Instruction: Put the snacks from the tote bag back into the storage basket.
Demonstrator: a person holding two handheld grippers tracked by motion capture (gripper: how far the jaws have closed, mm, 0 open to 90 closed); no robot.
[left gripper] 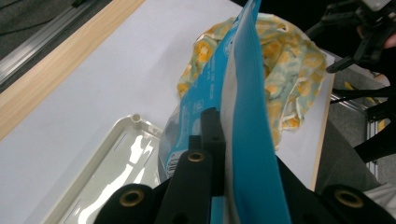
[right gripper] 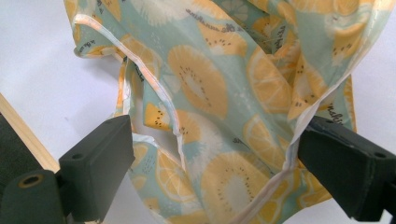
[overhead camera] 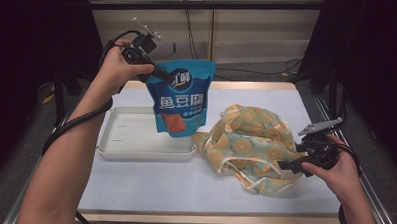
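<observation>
Nearest the high camera, the person's left forearm rises from the bottom edge, and its hand holds the left gripper (overhead camera: pixel 155 74) up above the far left part of the table (overhead camera: pixel 149 185). Its jaws are clamped on the top edge of a blue snack pouch (overhead camera: pixel 181 99), near the pouch's upper left corner. In the left gripper view the black jaws press together on the pouch's blue seam (left gripper: pixel 243 154). The pouch hangs clear in the air with its long axis roughly vertical, sealed top up and rounded bottom pointing down, its printed face towards the high camera. Its lower end hangs over the far right part of a white tray (overhead camera: pixel 130 149), which lies on the table's left half.

Just right of the tray lies a crumpled cloth bag printed with yellow citrus slices (overhead camera: pixel 253 146), one corner close against the tray's right rim. At the bag's right edge sits the right gripper (overhead camera: pixel 297 163), held low in the right hand. In the right gripper view its jaws stand wide apart either side of the bag's fabric (right gripper: pixel 219 116), not pressing it.
</observation>
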